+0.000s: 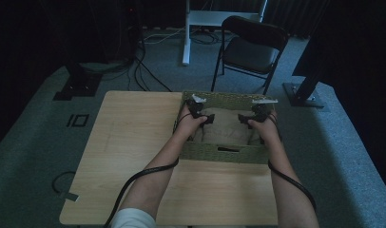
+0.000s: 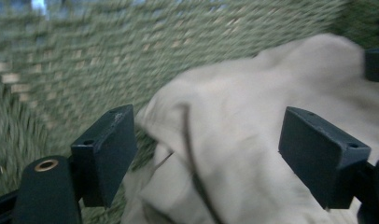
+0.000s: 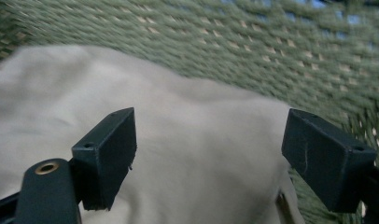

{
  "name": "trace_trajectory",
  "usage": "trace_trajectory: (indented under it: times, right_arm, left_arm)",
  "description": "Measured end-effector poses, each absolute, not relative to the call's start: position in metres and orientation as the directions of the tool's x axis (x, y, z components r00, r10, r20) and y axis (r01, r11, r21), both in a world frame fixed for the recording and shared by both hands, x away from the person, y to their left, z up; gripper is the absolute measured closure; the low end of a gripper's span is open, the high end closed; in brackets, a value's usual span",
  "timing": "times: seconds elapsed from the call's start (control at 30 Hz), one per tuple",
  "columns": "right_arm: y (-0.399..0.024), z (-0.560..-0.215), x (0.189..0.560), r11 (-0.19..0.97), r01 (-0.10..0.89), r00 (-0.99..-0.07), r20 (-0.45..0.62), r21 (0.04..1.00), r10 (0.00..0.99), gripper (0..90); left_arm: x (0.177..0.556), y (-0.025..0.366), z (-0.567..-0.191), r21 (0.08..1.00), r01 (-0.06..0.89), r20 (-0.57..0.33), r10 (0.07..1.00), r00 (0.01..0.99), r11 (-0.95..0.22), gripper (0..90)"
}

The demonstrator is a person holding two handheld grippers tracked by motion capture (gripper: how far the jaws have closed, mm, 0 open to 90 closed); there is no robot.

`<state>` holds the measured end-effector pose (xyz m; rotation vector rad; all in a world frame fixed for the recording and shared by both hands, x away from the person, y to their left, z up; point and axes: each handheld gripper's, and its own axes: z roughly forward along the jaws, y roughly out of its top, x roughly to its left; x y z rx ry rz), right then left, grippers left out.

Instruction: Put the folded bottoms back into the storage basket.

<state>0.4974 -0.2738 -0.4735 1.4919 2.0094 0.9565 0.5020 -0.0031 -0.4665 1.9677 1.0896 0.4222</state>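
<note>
My left tool (image 1: 206, 118) and my right tool (image 1: 246, 119) both hung inside the green woven basket (image 1: 224, 154) on the bench (image 1: 134, 137), jaws spread wide and gripping nothing. The beige cloth (image 1: 226, 128) lay bunched in the basket, just beyond both sets of jaws.

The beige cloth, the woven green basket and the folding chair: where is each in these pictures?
beige cloth (image 3: 187, 149), right gripper view, on its smooth middle.
woven green basket (image 1: 224, 153), high view, on its near wall.
folding chair (image 1: 250, 54), high view, on its seat.
</note>
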Motion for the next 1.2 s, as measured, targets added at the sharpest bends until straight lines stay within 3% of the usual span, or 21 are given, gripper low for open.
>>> trace_trajectory:
  times: [0.2, 0.57, 0.77, 1.2]
  right_arm:
    - [-0.270, -0.454, 0.488, 0.162, 0.610, -0.325, 0.059, 0.776, 0.944, 16.6]
    - [-0.272, -0.430, 0.470, 0.155, 0.558, -0.327, 0.044, 0.815, 0.944, 14.8]
    - [-0.271, -0.418, 0.457, 0.163, 0.523, -0.353, 0.039, 0.836, 0.935, 14.8]
    - [-0.270, -0.410, 0.429, 0.165, 0.519, -0.362, 0.040, 0.839, 0.931, 13.2]
  left_arm:
    - [0.492, 0.005, -0.441, 0.801, 0.504, -0.048, 0.805, 0.592, -0.323, 17.3]
    - [0.469, 0.022, -0.414, 0.813, 0.505, -0.093, 0.791, 0.605, -0.291, 17.3]
    - [0.454, 0.025, -0.413, 0.823, 0.504, -0.128, 0.778, 0.615, -0.263, 17.3]
    - [0.432, 0.034, -0.411, 0.824, 0.485, -0.097, 0.771, 0.629, -0.292, 17.2]
